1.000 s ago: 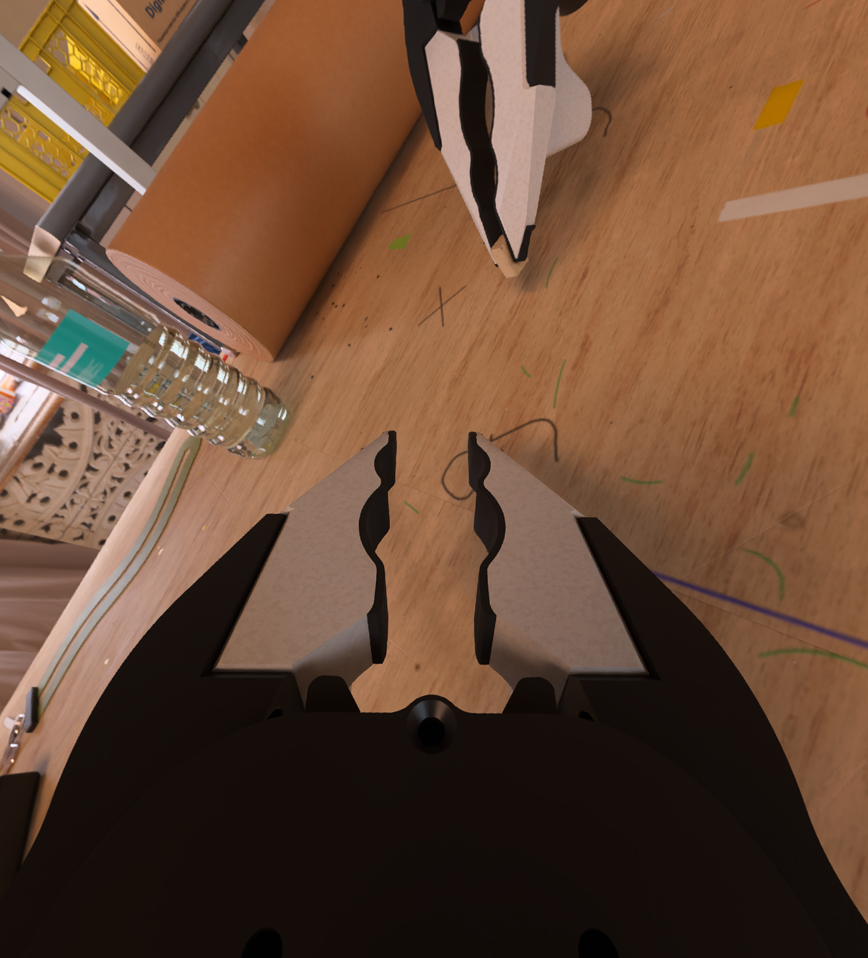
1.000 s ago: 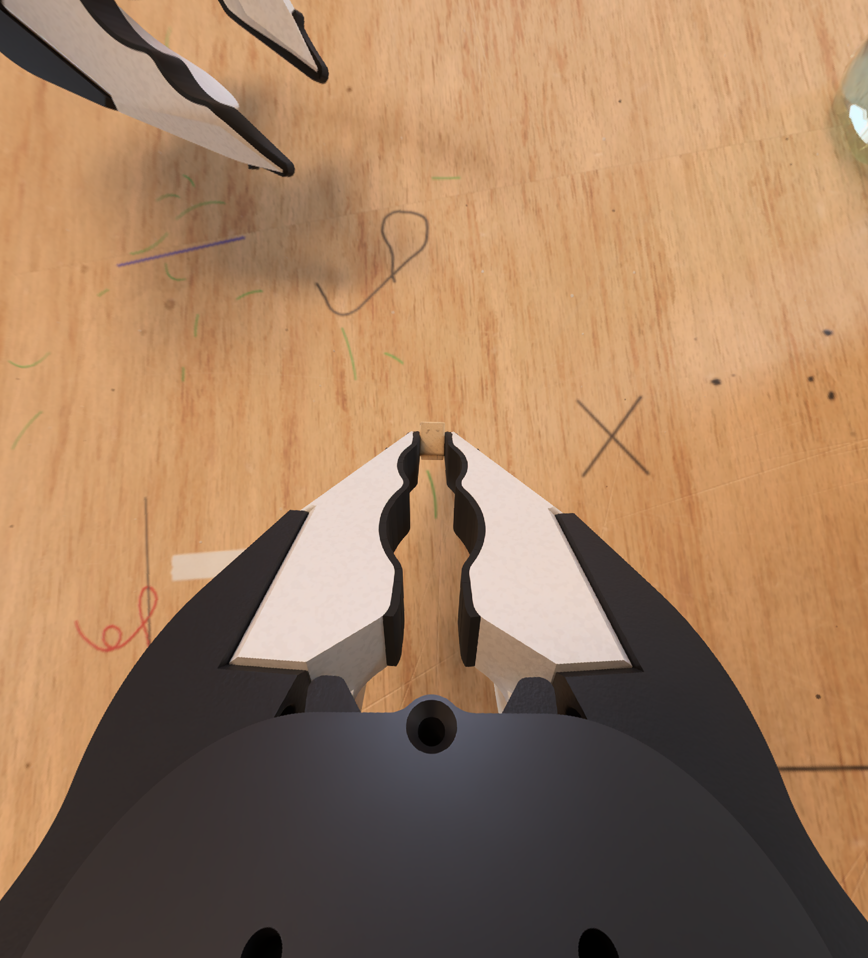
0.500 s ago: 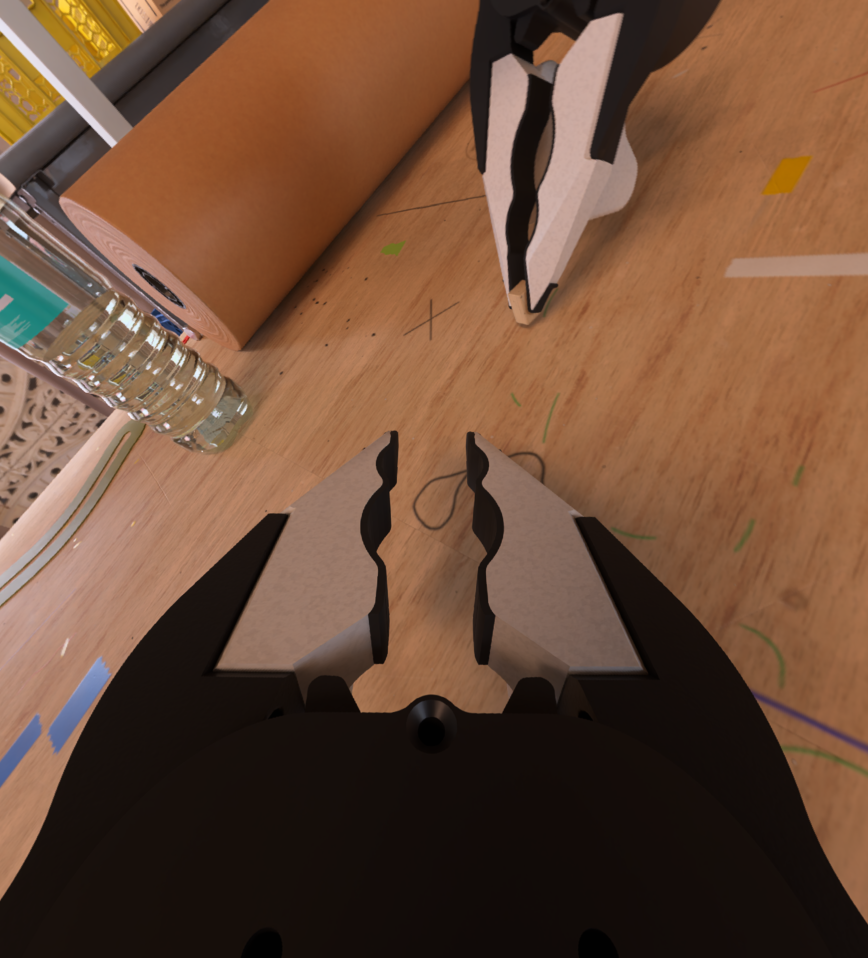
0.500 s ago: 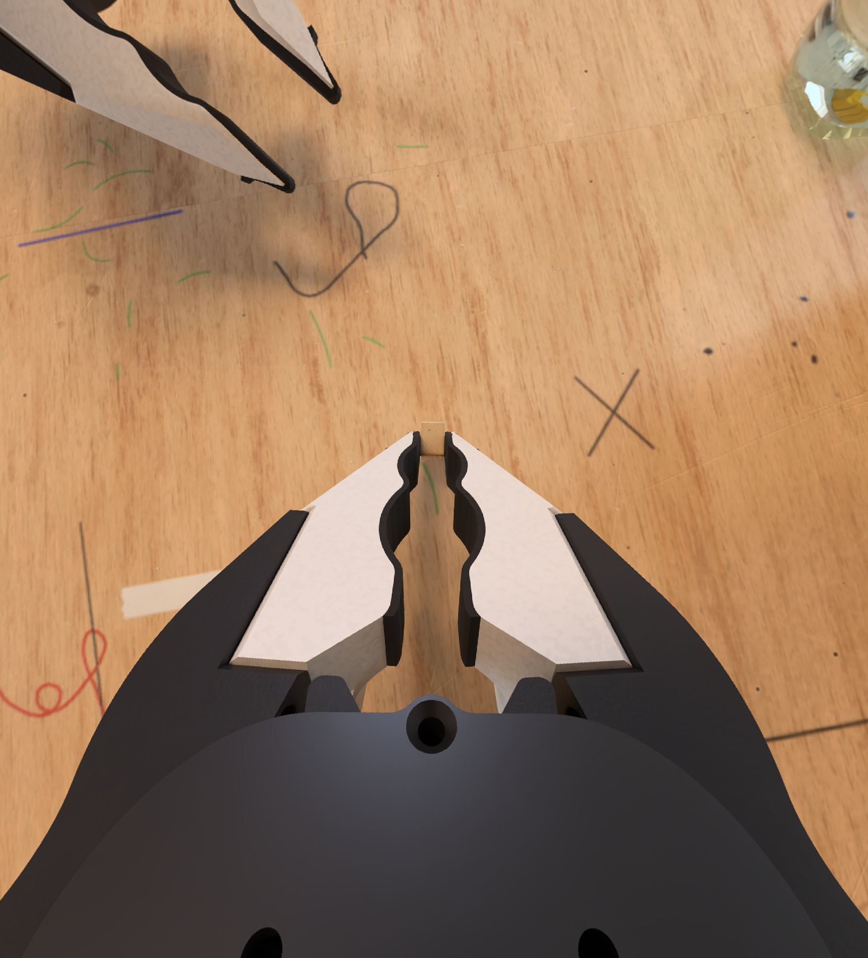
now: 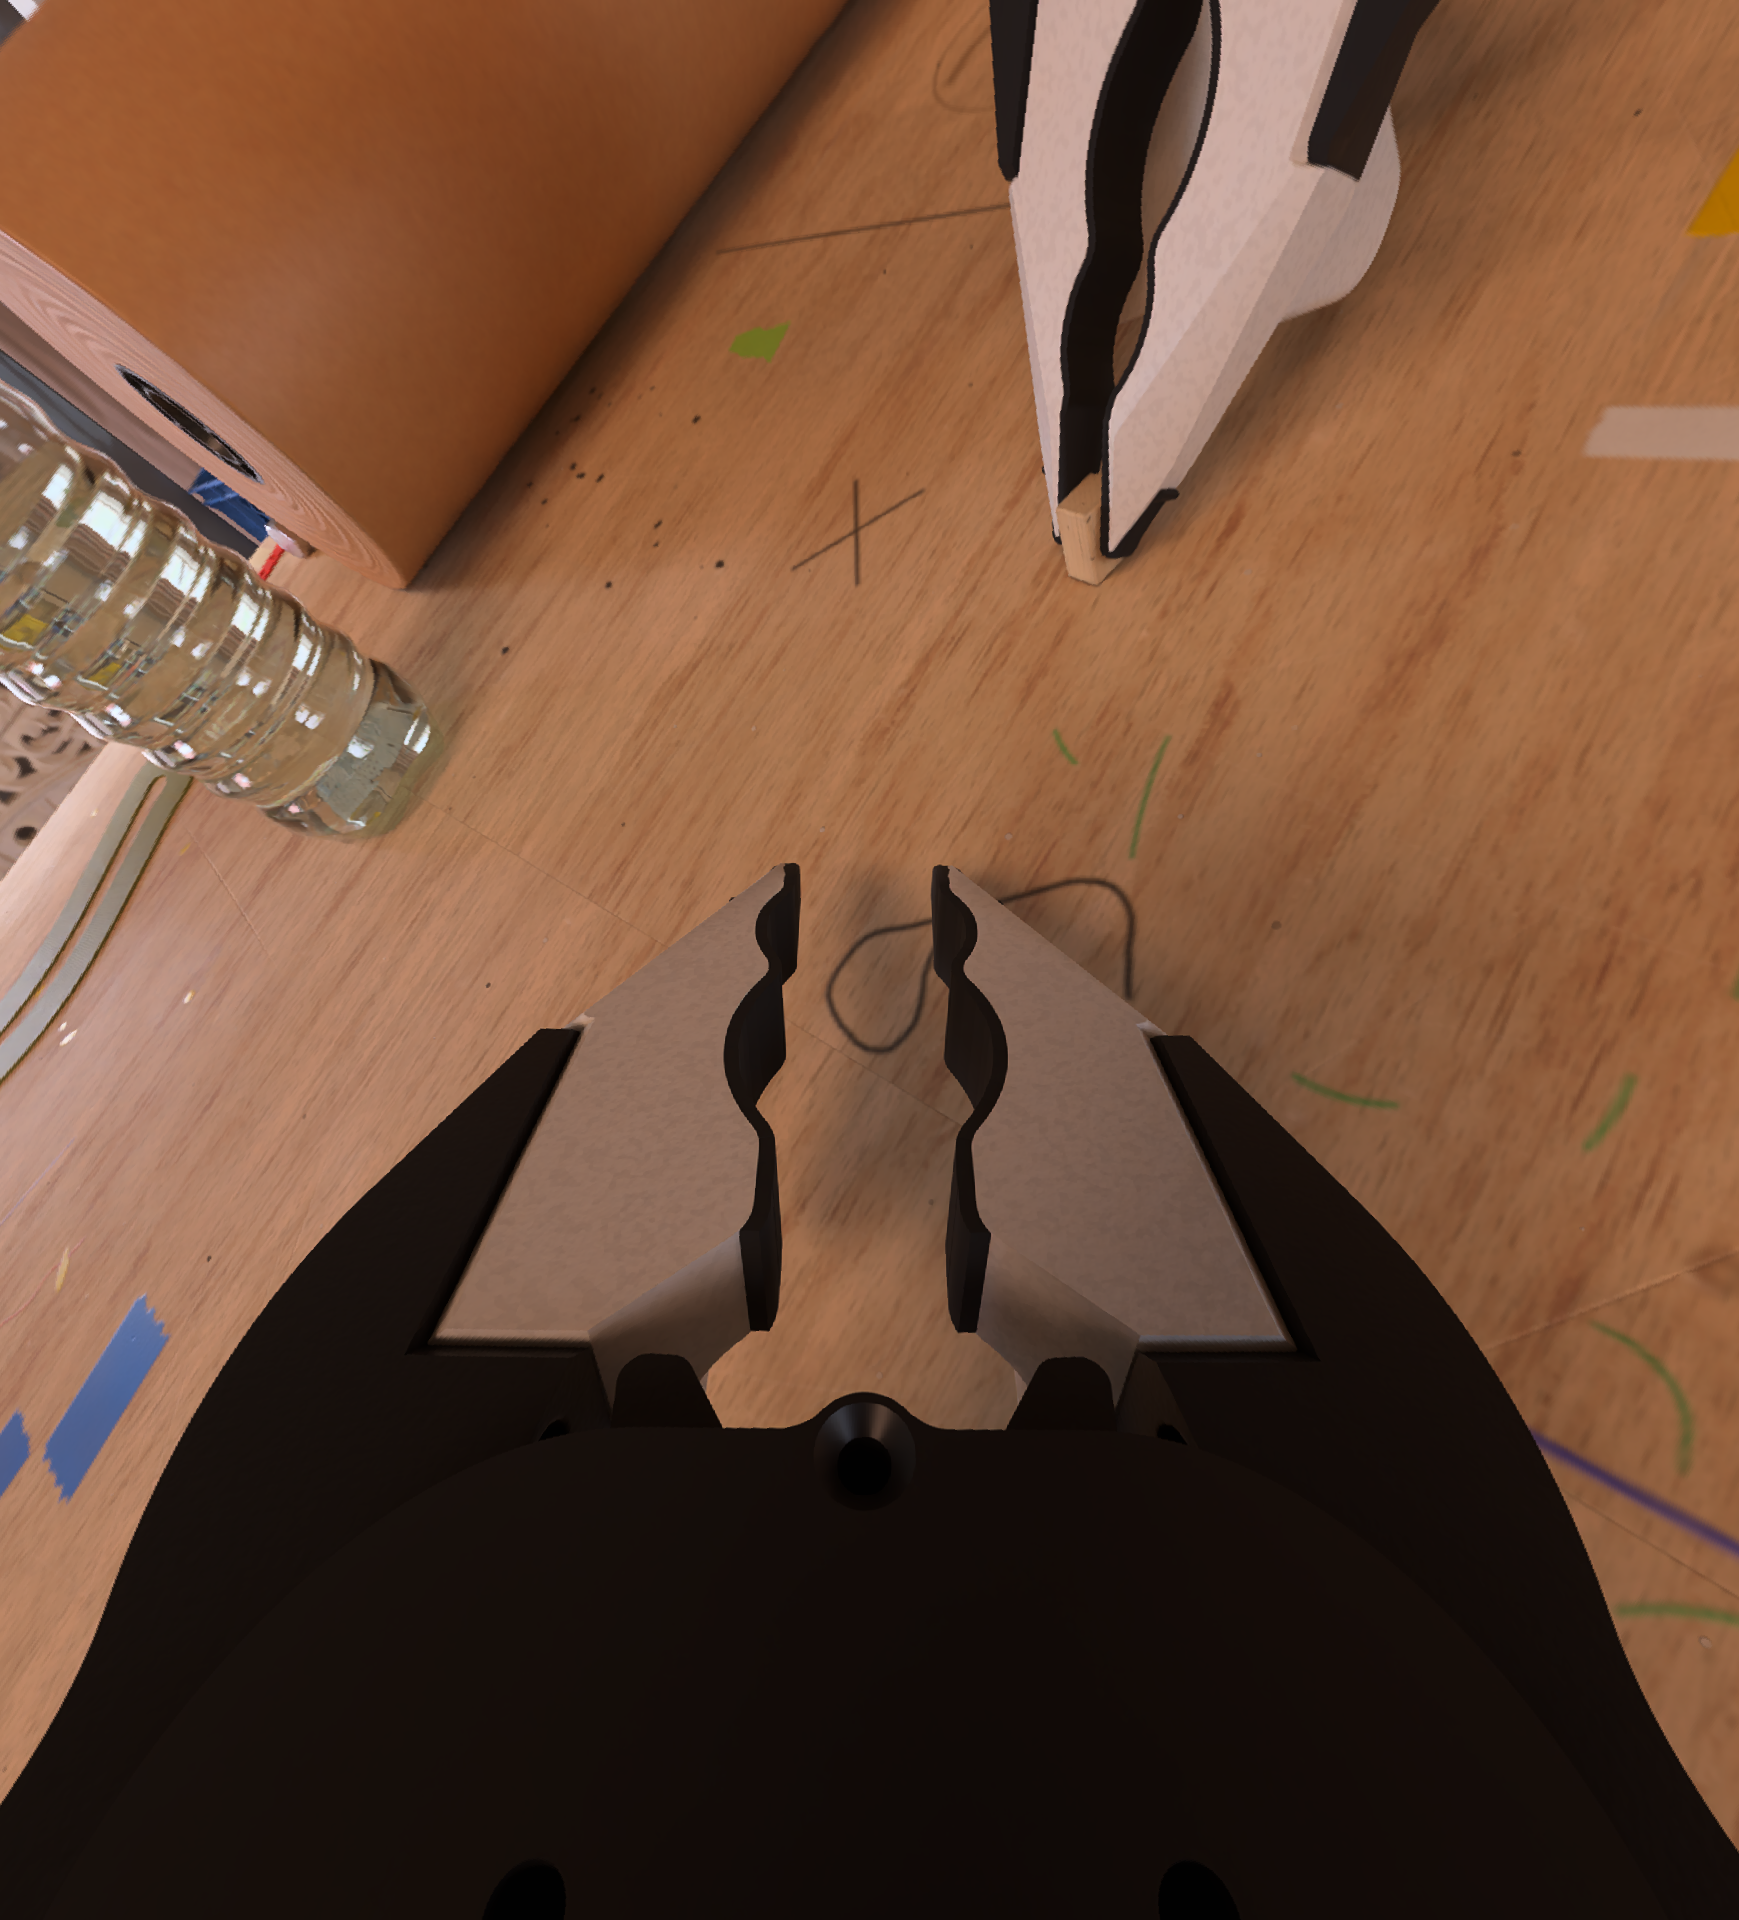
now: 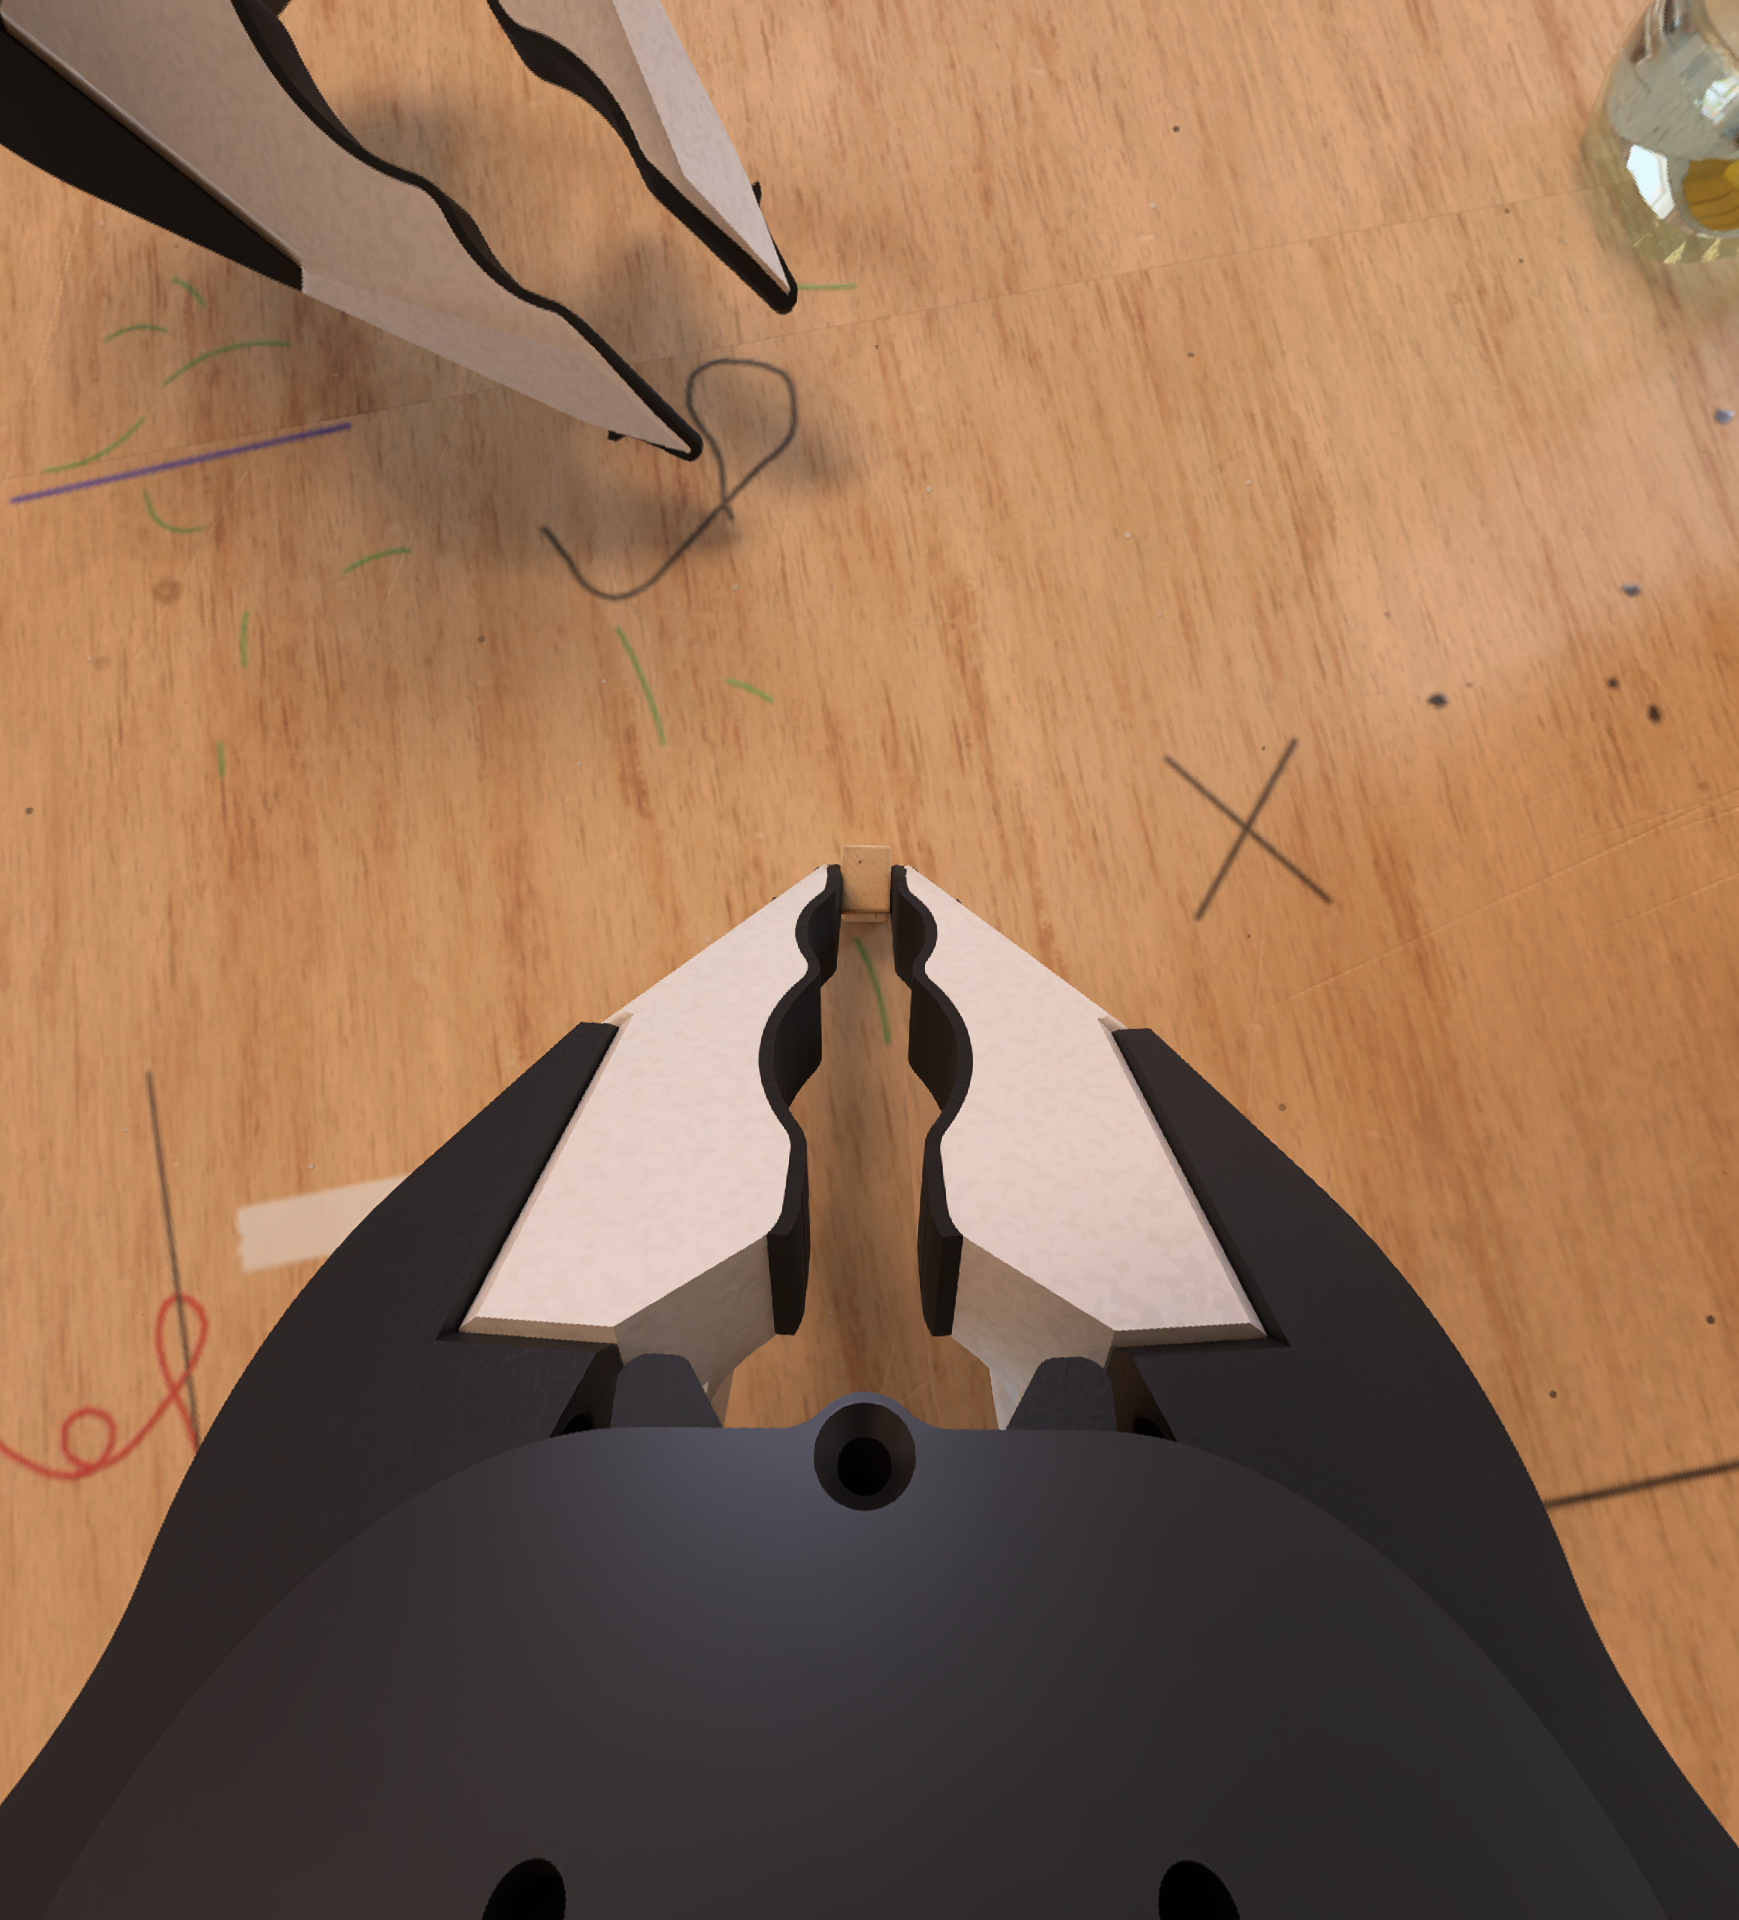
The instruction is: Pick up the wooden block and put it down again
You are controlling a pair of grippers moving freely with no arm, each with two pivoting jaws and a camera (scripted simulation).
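Note:
A small pale wooden block sits pinched between the tips of my right gripper, which is shut on it. In the left wrist view the same block shows at the tips of the right gripper, at or just above the wooden table; I cannot tell if it touches. My left gripper is open and empty, close above a black scribble on the table. It also shows in the right wrist view, ahead and to the left of the block.
A large brown paper roll lies at the upper left. A clear plastic bottle lies next to it and also shows in the right wrist view. The table bears pen marks and tape scraps.
My left gripper has moved forward toward the right gripper, which looks larger and nearer now. The right gripper keeps its hold on the block; the table marks have shifted in its view.

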